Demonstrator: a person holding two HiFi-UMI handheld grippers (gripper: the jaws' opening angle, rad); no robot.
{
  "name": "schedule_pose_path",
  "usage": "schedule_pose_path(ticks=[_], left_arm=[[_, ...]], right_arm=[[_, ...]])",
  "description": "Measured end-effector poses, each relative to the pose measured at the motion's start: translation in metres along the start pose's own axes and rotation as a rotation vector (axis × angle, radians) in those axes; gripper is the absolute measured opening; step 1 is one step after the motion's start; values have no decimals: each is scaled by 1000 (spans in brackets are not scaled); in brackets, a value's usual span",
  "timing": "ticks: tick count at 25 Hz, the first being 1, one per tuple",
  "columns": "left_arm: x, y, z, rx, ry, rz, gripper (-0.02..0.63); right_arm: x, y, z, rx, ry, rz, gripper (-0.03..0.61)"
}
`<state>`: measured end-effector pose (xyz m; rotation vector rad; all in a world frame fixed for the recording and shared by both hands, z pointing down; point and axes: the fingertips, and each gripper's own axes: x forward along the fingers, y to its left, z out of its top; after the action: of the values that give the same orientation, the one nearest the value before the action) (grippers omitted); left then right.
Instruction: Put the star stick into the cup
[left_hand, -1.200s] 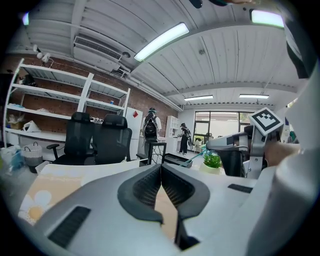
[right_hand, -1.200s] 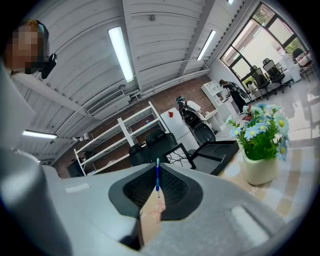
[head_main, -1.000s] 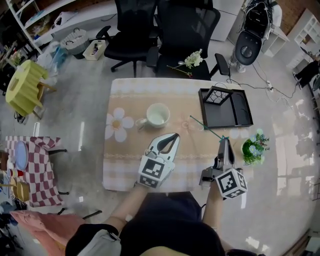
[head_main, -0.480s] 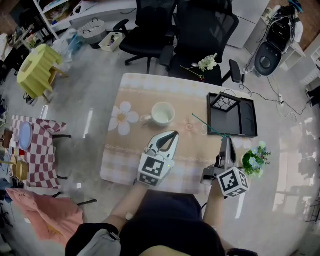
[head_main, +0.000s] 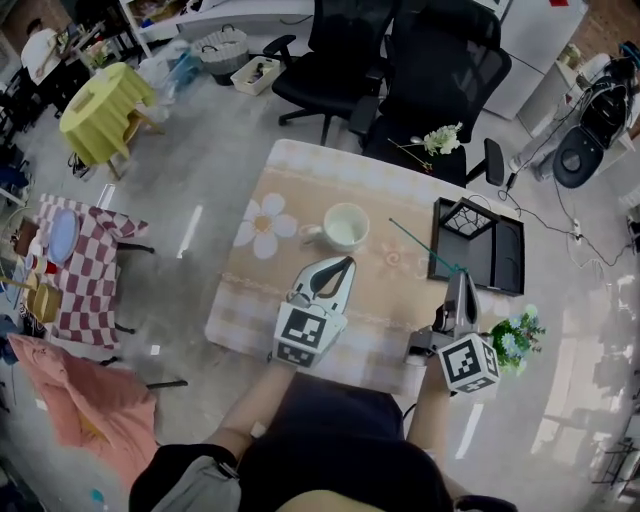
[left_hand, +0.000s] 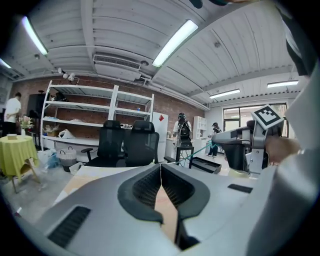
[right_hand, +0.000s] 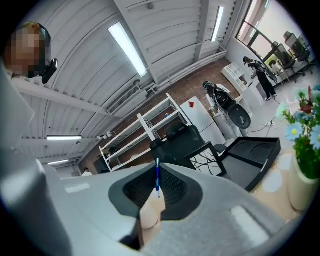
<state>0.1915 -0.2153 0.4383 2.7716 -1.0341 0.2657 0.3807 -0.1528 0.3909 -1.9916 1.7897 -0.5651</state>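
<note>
A white cup (head_main: 345, 226) stands on the beige tablecloth (head_main: 300, 195), handle to the left. A thin teal star stick (head_main: 425, 246) slants up-left over the table from my right gripper (head_main: 461, 274), which is shut on its lower end. In the right gripper view the stick (right_hand: 157, 181) shows as a blue line pinched between the pads. Its star end is too small to make out. My left gripper (head_main: 347, 262) hovers just below the cup, jaws shut with nothing in them (left_hand: 161, 172). From the left gripper view, the right gripper (left_hand: 240, 145) is at the right.
A black tray (head_main: 500, 262) holding a wire frame (head_main: 462, 218) lies at the table's right edge, also in the right gripper view (right_hand: 255, 155). A flower pot (head_main: 515, 338) stands beside my right gripper. Black office chairs (head_main: 440, 70) sit behind the table.
The head view has swung, so the table sits further right and lower in the picture. Both grippers keep their places relative to the table, and the stick stays in the right gripper.
</note>
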Motion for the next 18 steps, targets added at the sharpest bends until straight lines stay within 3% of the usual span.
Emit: schedule_pose_path(ticks=[18], left_arm=[[-59,57,-13,-42,-7,234,14]], right_arm=[[41,53,-33,17,96,193,17]])
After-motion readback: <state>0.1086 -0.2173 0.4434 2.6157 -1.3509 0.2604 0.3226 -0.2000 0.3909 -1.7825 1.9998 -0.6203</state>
